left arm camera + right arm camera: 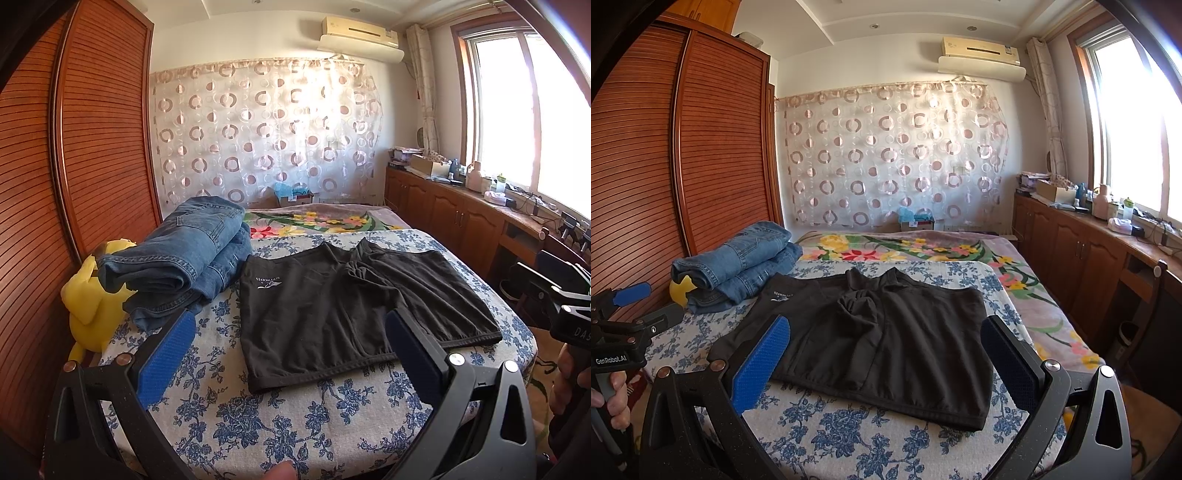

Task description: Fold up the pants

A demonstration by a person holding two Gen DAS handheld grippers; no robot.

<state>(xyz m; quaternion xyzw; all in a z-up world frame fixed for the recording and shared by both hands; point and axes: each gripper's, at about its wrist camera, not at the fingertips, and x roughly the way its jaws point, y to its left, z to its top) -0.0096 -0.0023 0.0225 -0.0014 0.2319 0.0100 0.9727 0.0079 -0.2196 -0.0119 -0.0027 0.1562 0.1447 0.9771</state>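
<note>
Fingers wide on your left gripper point(291, 354) and right gripper point(886, 362), so pinch the soft black shorts' point(879, 332) near corners evenly.

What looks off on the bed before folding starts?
The black shorts lie flat except for fabric bunched into a lump at the crotch. A yellow plush toy sits wedged under the folded jeans at the bed's edge. Nothing is spilled or damaged.
</note>
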